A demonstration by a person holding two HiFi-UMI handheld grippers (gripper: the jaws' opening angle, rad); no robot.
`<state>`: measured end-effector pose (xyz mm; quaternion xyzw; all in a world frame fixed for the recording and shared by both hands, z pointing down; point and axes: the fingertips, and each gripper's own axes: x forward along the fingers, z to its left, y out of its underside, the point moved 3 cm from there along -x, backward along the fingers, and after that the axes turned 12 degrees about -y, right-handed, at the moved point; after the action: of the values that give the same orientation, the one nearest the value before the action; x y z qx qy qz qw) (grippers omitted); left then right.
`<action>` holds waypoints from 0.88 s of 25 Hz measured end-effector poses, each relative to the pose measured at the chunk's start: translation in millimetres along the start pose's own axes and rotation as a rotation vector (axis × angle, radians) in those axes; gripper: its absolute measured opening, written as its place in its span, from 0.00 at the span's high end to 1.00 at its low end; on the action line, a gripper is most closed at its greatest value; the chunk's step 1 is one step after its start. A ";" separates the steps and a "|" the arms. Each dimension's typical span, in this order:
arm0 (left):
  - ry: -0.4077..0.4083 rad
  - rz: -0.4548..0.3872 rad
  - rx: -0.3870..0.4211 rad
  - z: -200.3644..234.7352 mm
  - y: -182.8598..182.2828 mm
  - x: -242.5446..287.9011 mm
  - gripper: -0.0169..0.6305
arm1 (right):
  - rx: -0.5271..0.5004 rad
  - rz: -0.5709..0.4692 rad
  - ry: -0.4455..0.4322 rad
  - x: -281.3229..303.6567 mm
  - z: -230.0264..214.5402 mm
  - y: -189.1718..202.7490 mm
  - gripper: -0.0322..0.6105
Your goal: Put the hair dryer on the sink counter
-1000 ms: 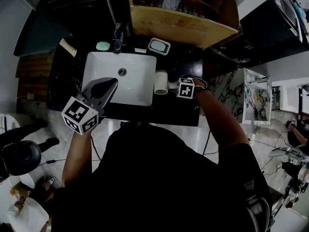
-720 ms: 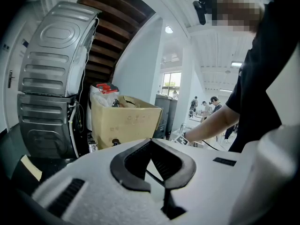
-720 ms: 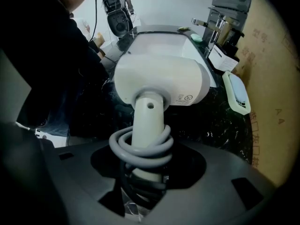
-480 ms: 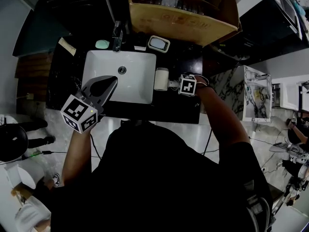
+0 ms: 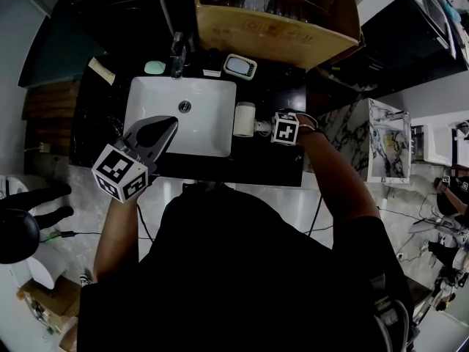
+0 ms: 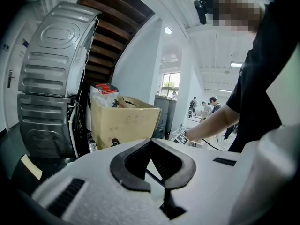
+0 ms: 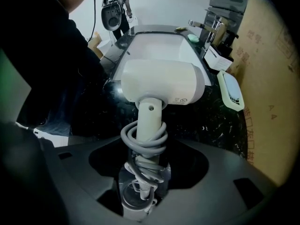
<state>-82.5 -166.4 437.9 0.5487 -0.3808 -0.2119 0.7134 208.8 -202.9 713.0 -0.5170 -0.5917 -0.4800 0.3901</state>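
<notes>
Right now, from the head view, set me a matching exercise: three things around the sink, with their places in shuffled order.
Things:
1. white hair dryer with grey cord
2. pale green oval soap
3. brown cardboard box

Places:
A. just left of the chrome tap
B. at the back, right of the tap
C. lying just right of the white rectangular basin

Pairs: 1-C, 2-A, 3-B

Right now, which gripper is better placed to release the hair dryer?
Right: the right gripper has just been opening its jaws around the hair dryer on the counter; the left gripper hovers by the sink.
</notes>
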 end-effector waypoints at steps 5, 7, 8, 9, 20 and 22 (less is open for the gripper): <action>0.001 -0.005 -0.006 0.9 1.1 -1.8 0.95 | 0.003 -0.002 0.009 -6.1 1.9 0.6 0.56; 0.003 -0.009 -0.006 1.1 1.4 -1.7 0.95 | 0.015 -0.013 0.016 -9.3 0.6 0.7 0.56; 0.005 -0.010 -0.006 0.6 1.8 -1.8 0.95 | 0.025 -0.021 0.016 -10.3 0.5 1.2 0.56; 0.008 -0.010 -0.006 -0.2 2.3 -2.0 0.95 | 0.039 -0.031 0.014 -10.8 1.1 2.4 0.56; 0.036 -0.026 0.006 3.1 -2.9 -5.9 0.95 | 0.141 -0.149 0.042 -35.9 9.8 5.1 0.55; 0.045 -0.031 0.009 3.6 -4.6 -5.9 0.95 | 0.160 -0.185 0.057 -45.1 10.4 -0.4 0.55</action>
<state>-88.4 -165.8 432.1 0.5625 -0.3571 -0.2085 0.7159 216.0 -203.4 667.3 -0.4136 -0.6617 -0.4799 0.4009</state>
